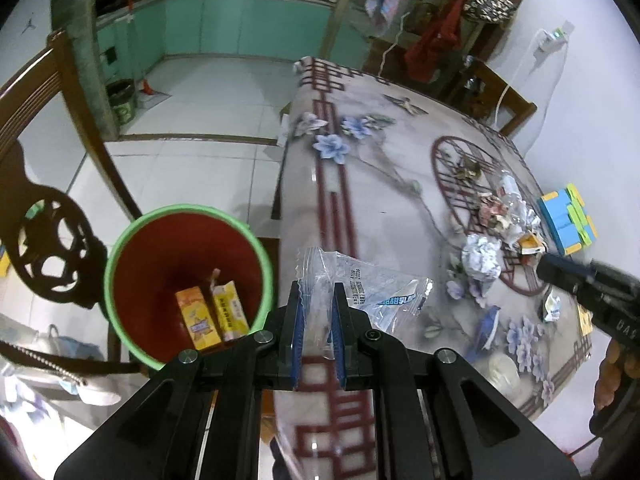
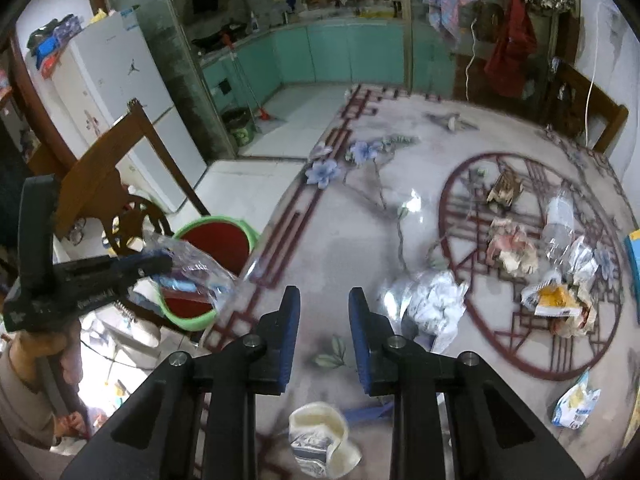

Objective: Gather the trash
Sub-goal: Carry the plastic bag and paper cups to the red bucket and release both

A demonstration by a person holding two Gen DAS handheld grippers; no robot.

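Two grippers: left gripper (image 1: 316, 308) clamps a clear wrapper (image 1: 368, 288), print seemingly unreadable; right gripper (image 2: 324, 312) narrowly parted, empty

White floor tiles (image 2: 256, 176) run back to a kitchen nook lined with mint-green cabinets (image 2: 340, 52), its worktop crowded with bottles and clutter. A white fridge (image 2: 120, 92) stands at the left wall, a carved dark wooden chair (image 1: 44, 184) beside the flower-patterned tabletop (image 2: 360, 216). Clothes and a red garment (image 2: 512, 52) hang at the back, a white cable (image 1: 516, 76) trailing down the pale wall.
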